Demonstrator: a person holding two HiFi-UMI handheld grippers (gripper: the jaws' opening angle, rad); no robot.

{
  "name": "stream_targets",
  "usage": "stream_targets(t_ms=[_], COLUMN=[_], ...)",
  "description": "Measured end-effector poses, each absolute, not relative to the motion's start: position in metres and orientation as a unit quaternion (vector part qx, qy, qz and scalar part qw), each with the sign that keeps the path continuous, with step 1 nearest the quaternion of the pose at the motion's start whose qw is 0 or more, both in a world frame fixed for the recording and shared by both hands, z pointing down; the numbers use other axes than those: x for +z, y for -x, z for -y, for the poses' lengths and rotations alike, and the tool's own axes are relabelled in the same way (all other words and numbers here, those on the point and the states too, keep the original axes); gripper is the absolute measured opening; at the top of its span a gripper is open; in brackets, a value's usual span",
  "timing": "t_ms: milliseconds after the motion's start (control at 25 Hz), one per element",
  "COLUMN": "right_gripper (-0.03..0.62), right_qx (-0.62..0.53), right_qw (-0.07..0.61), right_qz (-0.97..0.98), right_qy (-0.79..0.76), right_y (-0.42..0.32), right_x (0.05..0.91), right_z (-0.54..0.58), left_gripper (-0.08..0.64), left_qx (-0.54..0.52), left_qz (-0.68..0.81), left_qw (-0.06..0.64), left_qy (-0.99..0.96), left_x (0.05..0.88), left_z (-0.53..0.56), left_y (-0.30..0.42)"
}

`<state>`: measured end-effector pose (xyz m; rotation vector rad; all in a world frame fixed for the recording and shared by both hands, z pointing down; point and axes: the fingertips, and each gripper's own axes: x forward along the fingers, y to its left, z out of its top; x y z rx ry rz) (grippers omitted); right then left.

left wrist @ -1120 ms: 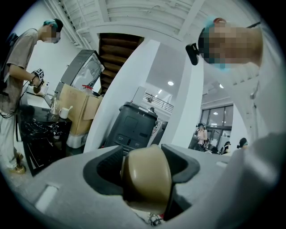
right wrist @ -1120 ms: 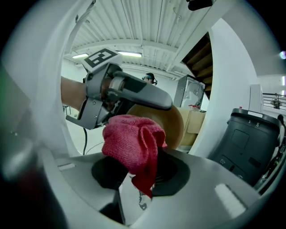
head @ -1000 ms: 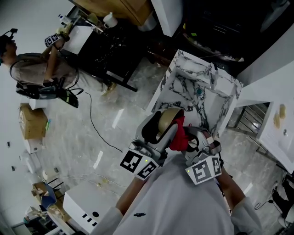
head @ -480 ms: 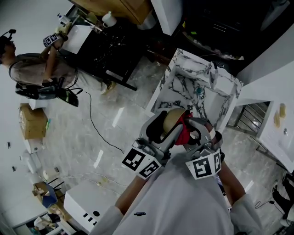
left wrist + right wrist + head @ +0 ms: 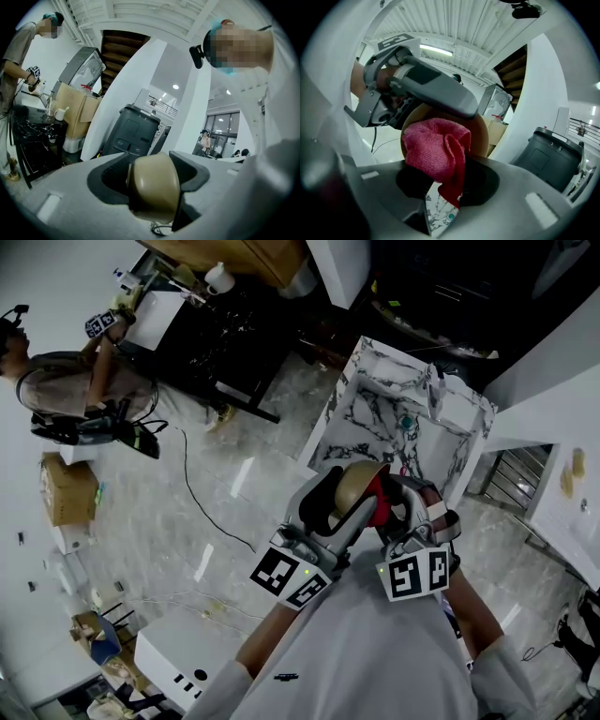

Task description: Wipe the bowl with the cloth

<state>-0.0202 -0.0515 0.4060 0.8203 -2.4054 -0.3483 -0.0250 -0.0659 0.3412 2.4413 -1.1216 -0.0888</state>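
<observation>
Two hand-held grippers are up in the air together here, well above the marble-patterned desk (image 5: 367, 413), so nothing is resting on anything.

Head view first: the left hand-held gripper (image 5: 342, 501) has the tan bowl (image 5: 353, 481) tipped on its side, opening turned toward the right hand-held gripper (image 5: 399, 509). The red cloth (image 5: 379, 503) sits right between them, touching the bowl. Another person (image 5: 70, 381) is working at a dark counter off to the far left, nothing to do with this.

Left gripper view: jaws are clamped on the bowl's wall, one inside and one outside as far as I can tell, and you mostly see the bowl's smooth outer curve filling the gap. No cloth visible from this side.

Right gripper view: jaws are closed on a bunched wad of the cloth, with a loose flap hanging down. The wad is pressed against the bowl's inner face, and the left gripper's body crosses over the bowl's top edge. A sliver of the desk shows far below through the jaw gap.

So I'd call this mid-wipe, cloth on the bowl's inside. Next move probably calls for dragging the wad around the inner wall and bottom while the left side holds firm, maybe turning the bowl to reach the part under the left jaw. Pushing too hard could slip the bowl out of that rim grip.
</observation>
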Motion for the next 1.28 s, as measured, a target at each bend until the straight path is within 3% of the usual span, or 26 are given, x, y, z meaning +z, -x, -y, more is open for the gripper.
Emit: stream_targets(t_ms=[240, 560, 840, 1280], right_gripper=[0.130, 0.130, 0.132, 0.129], right_qx=[-0.171, -0.202, -0.221, -0.165], right_qw=[0.315, 0.264, 0.225, 0.302], right_qz=[0.896, 0.917, 0.908, 0.893], right_qy=[-0.263, -0.221, -0.275, -0.289], right_y=[0.029, 0.039, 0.035, 0.025], right_x=[0.410, 0.399, 0.382, 0.405], right_z=[0.035, 0.022, 0.037, 0.051], left_gripper=[0.273, 0.273, 0.273, 0.273], left_qx=[-0.032, -0.031, -0.042, -0.035], left_qz=[0.408, 0.401, 0.391, 0.399], left_qw=[0.229, 0.252, 0.266, 0.227], left_qy=[-0.883, -0.880, -0.880, -0.888], left_x=[0.343, 0.355, 0.353, 0.341], left_z=[0.066, 0.062, 0.060, 0.059], left_y=[0.028, 0.027, 0.024, 0.022])
